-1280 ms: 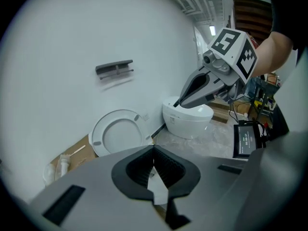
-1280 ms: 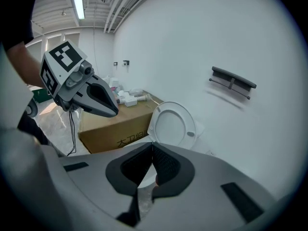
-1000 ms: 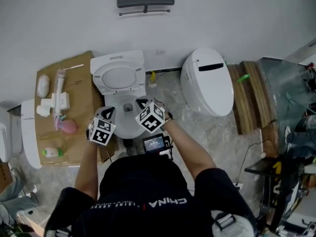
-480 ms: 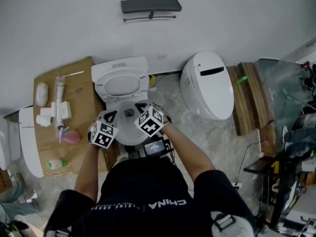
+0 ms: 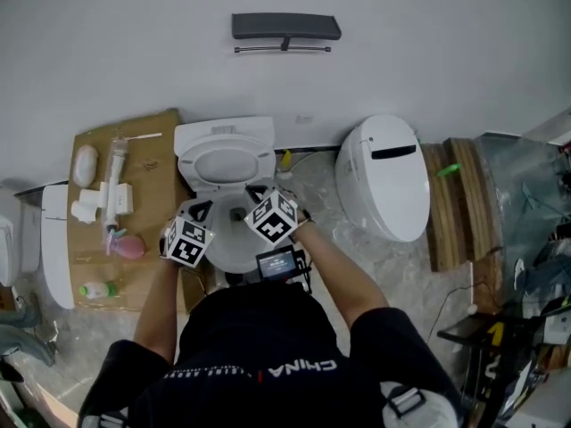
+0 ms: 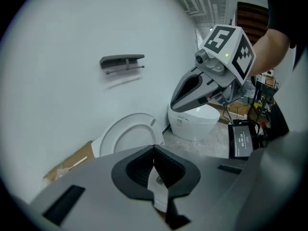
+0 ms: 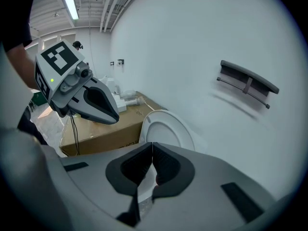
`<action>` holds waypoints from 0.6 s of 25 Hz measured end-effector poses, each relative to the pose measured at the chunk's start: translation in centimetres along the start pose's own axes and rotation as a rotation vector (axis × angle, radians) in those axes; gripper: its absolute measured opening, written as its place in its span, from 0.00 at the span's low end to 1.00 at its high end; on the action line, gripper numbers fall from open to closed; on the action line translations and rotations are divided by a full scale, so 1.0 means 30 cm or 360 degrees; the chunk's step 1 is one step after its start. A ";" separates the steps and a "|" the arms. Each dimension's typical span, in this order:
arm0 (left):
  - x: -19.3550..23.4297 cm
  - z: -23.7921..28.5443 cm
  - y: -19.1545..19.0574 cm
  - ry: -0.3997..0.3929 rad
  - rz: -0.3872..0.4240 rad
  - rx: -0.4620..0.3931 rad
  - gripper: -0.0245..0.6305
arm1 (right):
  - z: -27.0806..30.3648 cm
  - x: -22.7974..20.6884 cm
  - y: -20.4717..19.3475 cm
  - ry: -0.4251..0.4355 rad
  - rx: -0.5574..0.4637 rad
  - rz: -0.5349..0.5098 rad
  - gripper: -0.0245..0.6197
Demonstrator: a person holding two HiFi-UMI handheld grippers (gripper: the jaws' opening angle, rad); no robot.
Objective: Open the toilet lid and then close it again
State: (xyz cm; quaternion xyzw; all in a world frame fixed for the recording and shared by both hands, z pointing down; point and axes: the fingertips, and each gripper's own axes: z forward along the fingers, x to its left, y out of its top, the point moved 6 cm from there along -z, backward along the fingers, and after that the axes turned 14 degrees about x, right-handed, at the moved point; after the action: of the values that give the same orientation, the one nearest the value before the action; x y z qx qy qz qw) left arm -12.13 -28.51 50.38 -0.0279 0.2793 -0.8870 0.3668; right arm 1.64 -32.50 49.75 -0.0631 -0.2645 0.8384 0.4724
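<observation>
The white oval toilet lid (image 5: 224, 161) was already up. It stood almost straight, leaning back toward the white wall (image 5: 401, 52), with its long side running up and down and its hinge at the bottom. Below it lay the round white toilet bowl (image 5: 234, 246), open to the top.

The left tongs (image 5: 197, 209) and the right tongs (image 5: 258, 193) were side by side over the bowl, a little apart from each other. The lid was straight in front of them, just past their tips and a bit higher. Neither one touched it. The right tongs looked a little nearer to the lid, close to its lower right edge. The left tongs sat further back, by the left side of the bowl.

Both tongs were closed tight, the tips pressed together, with nothing held in them. Both pointed forward and slanted down, with the marker cubes on top. The person's two arms reached out from the body, bent at the elbows.

So the opening part looked done. To close the lid, one of the tongs would probably need to get behind its top edge and tip it forward.
</observation>
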 end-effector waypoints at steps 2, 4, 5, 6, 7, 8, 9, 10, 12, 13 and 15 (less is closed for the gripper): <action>-0.002 0.006 0.005 -0.0002 -0.0021 0.0001 0.05 | 0.007 -0.011 -0.002 0.0014 -0.0005 -0.0002 0.06; 0.003 0.018 0.011 0.0020 -0.0011 0.0012 0.05 | 0.016 -0.024 -0.003 0.0027 -0.0014 -0.0005 0.06; 0.007 0.025 0.014 0.0031 -0.0004 0.0021 0.05 | 0.022 -0.032 -0.001 0.0033 -0.0020 -0.0003 0.06; 0.014 0.033 0.017 0.0038 -0.0003 0.0031 0.05 | 0.027 -0.041 0.002 0.0040 -0.0028 0.0001 0.06; 0.023 0.040 0.019 0.0043 -0.0005 0.0040 0.05 | 0.031 -0.050 0.006 0.0047 -0.0034 0.0004 0.06; 0.034 0.048 0.023 0.0047 -0.0007 0.0049 0.05 | 0.037 -0.058 0.011 0.0053 -0.0037 0.0004 0.06; 0.048 0.056 0.028 0.0049 -0.0008 0.0055 0.05 | 0.045 -0.067 0.019 0.0059 -0.0038 -0.0005 0.06; 0.063 0.067 0.035 0.0047 -0.0010 0.0058 0.06 | 0.056 -0.077 0.027 0.0064 -0.0039 -0.0020 0.06; 0.095 0.093 0.059 0.0021 -0.0021 0.0058 0.06 | 0.081 -0.101 0.046 0.0079 -0.0033 -0.0058 0.06; 0.112 0.106 0.072 0.0008 -0.0029 0.0063 0.06 | 0.095 -0.115 0.055 0.0095 -0.0025 -0.0073 0.06; 0.149 0.131 0.100 0.0007 -0.0035 0.0069 0.06 | 0.125 -0.140 0.077 0.0133 -0.0010 -0.0095 0.06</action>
State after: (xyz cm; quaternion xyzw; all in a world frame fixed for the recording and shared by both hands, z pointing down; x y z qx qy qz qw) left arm -12.49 -35.09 51.44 -0.0211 0.2605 -0.8968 0.3570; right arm 0.86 -38.36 51.18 -0.0916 -0.2488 0.8198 0.5076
